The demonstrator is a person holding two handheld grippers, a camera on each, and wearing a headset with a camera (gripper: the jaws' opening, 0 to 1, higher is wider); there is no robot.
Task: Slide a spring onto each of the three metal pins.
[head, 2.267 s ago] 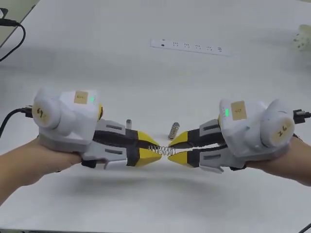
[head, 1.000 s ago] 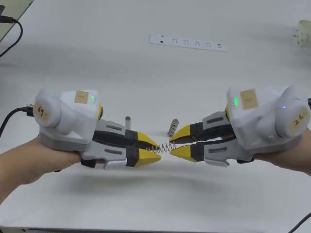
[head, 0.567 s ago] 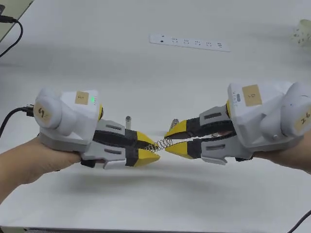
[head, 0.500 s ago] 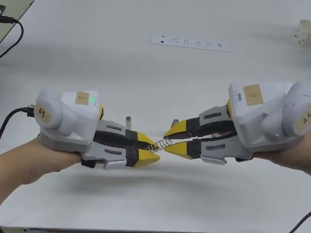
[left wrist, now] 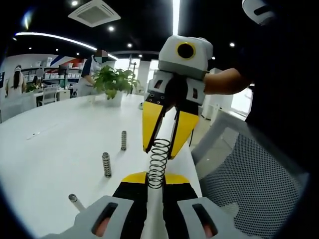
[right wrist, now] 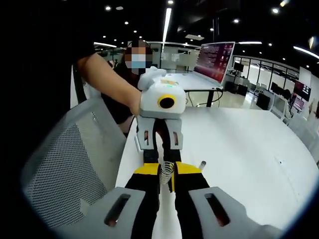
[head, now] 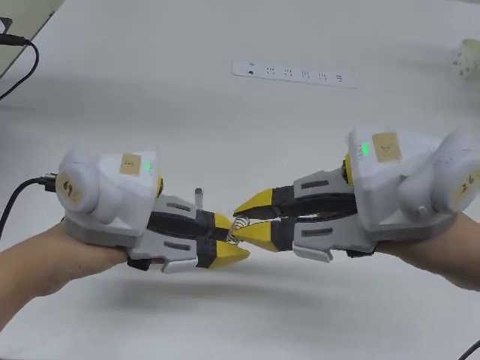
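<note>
A bare coil spring (left wrist: 158,162) sticks forward out of my left gripper (left wrist: 155,180), which is shut on its near end. My right gripper (left wrist: 160,149) faces it head-on, jaws open, with the spring's far end between its yellow fingertips (left wrist: 151,124). In the head view the two grippers meet tip to tip, left gripper (head: 229,244), right gripper (head: 241,223), and the spring (head: 237,226) is barely visible between them. On the table stand two pins with springs on them (left wrist: 123,140) (left wrist: 106,164) and one bare metal pin (left wrist: 75,199), also seen as a pin (head: 199,197) behind the left gripper.
A white power strip (head: 296,74) lies at the back of the white table (head: 225,127). A black cable (head: 19,56) runs at the far left. A mesh chair (right wrist: 65,169) stands beside the table edge. A person (right wrist: 119,84) holds the grippers.
My right gripper let go of the spring, backed off to the right, then moved left again over the spring's free end. The left gripper kept hold and stayed nearly still.
</note>
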